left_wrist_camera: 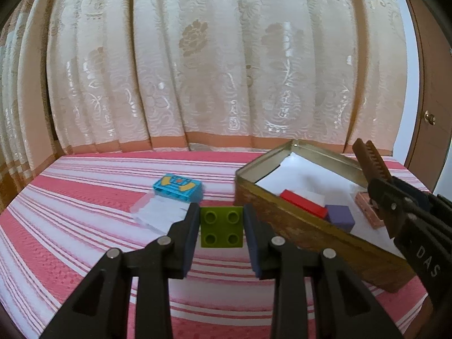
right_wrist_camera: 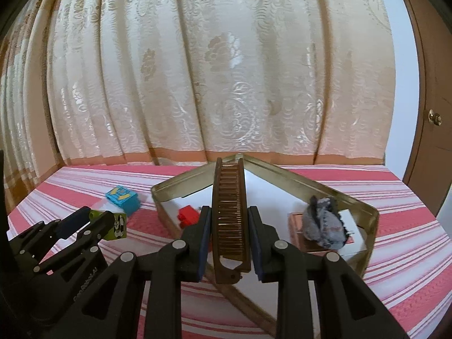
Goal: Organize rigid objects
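Note:
My left gripper [left_wrist_camera: 221,226] is shut on a green four-stud brick [left_wrist_camera: 221,227], held just above the striped cloth beside an open metal tin [left_wrist_camera: 310,234]. The right wrist view shows that left gripper [right_wrist_camera: 97,216] with the green brick [right_wrist_camera: 118,226] at lower left. My right gripper [right_wrist_camera: 229,226] is shut on a brown comb [right_wrist_camera: 229,197], which points forward over the tin [right_wrist_camera: 180,186]. In the left wrist view the right gripper [left_wrist_camera: 384,197] and comb [left_wrist_camera: 373,163] reach over the tin's right end. A blue printed brick [left_wrist_camera: 178,189] [right_wrist_camera: 123,196] lies on the cloth left of the tin.
Inside the tin lie a red brick [left_wrist_camera: 303,203] [right_wrist_camera: 188,216], a purple block [left_wrist_camera: 340,216], a pink box [right_wrist_camera: 296,226] and a grey cloth bundle [right_wrist_camera: 325,223]. White paper [left_wrist_camera: 158,212] lies by the blue brick. A patterned curtain hangs behind the table.

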